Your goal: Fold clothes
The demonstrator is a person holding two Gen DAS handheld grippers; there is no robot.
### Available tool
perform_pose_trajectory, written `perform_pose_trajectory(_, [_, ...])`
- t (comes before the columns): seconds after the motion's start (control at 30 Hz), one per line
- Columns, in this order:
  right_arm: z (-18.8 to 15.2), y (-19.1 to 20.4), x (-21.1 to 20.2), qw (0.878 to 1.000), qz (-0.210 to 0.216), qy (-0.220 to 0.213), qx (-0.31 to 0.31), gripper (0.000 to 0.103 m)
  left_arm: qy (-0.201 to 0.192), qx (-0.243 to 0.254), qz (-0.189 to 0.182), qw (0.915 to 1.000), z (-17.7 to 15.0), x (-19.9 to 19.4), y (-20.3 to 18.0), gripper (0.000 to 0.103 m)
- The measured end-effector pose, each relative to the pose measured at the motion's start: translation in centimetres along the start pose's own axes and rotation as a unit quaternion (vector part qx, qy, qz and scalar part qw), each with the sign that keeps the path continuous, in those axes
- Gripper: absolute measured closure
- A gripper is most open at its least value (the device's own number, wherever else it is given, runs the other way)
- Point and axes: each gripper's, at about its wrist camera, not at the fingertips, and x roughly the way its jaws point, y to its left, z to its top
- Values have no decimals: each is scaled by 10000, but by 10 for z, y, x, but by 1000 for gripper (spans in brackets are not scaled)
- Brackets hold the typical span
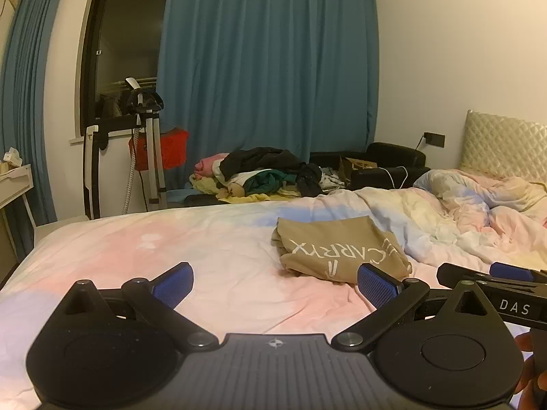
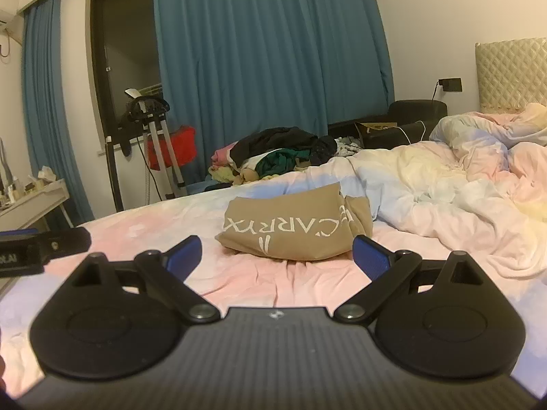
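- Nearest to the camera, the left gripper is seen with its blue-padded fingers spread wide; nothing is held between them, only bare sheet is seen there.
- Likewise, the right gripper is held wide open above the bed, and nothing is gripped by it.
- At the right edge of the left wrist view, part of the right gripper is seen just beside the left one, with the letters "DAS" on its body.
- A pastel bedsheet of pink, blue and white is spread under both grippers, and it is slightly wrinkled.
- A tan T-shirt is found a little further on the sheet, already folded into a compact bundle, with white letters printed on it that are seen upside down.
- From the right wrist view the T-shirt lies straight ahead between the open fingers; from the left wrist view it lies ahead and to the right. It is touched by neither gripper.
- A crumpled duvet in the same pastel colours is heaped to the right of the T-shirt.
- Beyond the far edge of the bed, a pile of mixed clothes is seen.
- A quilted headboard stands at the far right.
- Farthest away, blue curtains are hung beside a dark window, and a stand with metal legs is placed to their left.
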Motion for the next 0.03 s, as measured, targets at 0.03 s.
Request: perform_pose_trajectory(0.03, [0, 0, 0, 10000, -6, -3, 5, 7, -1, -2, 2, 10000, 0, 0, 0, 0])
